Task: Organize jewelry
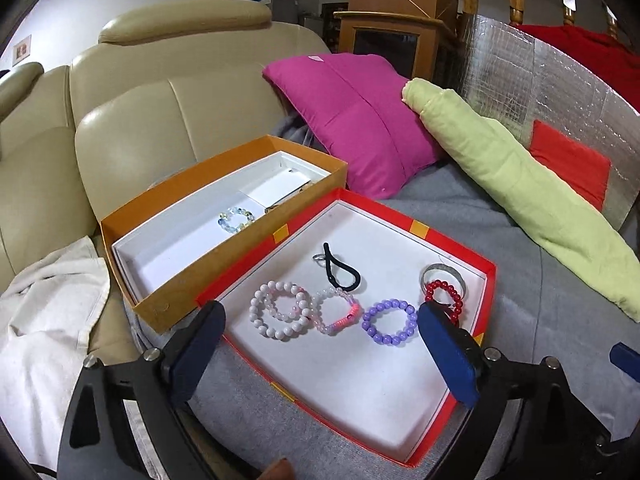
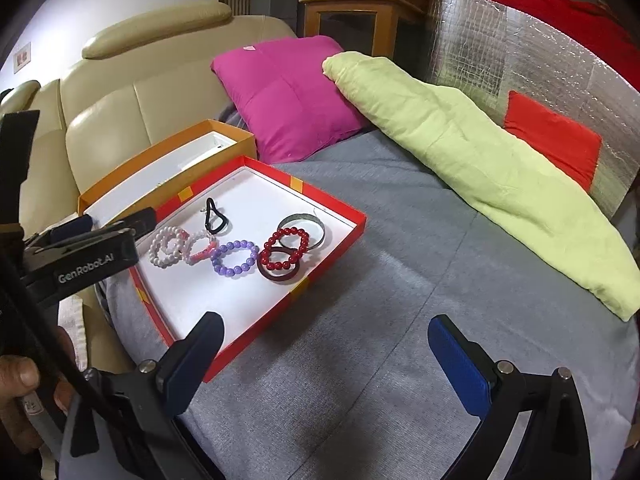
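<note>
A red tray (image 1: pixel 452 248) with a white floor holds white bead bracelets (image 1: pixel 276 316), a pink woven bracelet (image 1: pixel 336 314), a purple bead bracelet (image 1: pixel 390 322), a red bead bracelet (image 1: pixel 442 296), a silver bangle (image 1: pixel 442 272) and a black hair tie (image 1: pixel 340 272). Behind it, an orange box (image 1: pixel 224 256) contains a pale blue bead bracelet (image 1: pixel 236 219). My left gripper (image 1: pixel 320 310) hangs open above the tray's bracelets, with nothing between its fingers. My right gripper (image 2: pixel 325 322) stands open and empty over the grey blanket (image 2: pixel 400 280), by the red tray's (image 2: pixel 352 236) near right corner.
A magenta cushion (image 1: pixel 360 120) and a rolled green cloth (image 1: pixel 520 200) lie behind the boxes. A silver foil panel (image 2: pixel 520 60) stands at the right, a beige sofa (image 1: pixel 140 120) at the left. A white cloth (image 1: pixel 48 312) lies on the sofa seat. A hand (image 2: pixel 20 380) shows at lower left.
</note>
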Motion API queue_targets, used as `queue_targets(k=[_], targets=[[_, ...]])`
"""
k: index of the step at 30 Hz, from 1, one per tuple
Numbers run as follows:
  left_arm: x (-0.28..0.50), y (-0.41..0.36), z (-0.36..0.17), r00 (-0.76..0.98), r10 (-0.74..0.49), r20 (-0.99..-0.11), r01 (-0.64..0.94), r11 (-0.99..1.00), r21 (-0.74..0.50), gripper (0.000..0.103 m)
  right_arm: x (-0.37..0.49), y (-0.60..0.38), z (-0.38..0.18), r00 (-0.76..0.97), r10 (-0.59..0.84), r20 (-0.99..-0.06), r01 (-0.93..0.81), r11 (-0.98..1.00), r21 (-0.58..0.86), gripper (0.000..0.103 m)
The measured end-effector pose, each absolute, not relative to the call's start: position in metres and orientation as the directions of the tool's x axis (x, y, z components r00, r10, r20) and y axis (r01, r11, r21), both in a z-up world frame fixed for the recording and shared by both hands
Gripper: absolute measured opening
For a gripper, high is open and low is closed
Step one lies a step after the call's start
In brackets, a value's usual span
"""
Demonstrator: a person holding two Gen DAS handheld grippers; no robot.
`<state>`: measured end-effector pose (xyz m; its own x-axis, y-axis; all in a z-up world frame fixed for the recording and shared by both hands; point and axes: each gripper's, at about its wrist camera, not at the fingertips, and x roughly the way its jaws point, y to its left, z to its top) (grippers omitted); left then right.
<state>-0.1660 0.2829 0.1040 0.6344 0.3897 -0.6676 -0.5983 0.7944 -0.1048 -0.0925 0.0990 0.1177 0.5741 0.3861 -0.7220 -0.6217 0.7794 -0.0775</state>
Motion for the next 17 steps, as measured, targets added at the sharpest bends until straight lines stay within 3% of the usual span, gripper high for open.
queue_targets(k=[17], targets=[[-0.162, 0.282, 0.101, 0.643, 0.334, -0.690, -0.557, 0.821, -0.122, 0.097, -0.094, 0.113, 0.117, 0.557, 0.417, -0.718, -0.646, 0.761, -0.059, 0.103]])
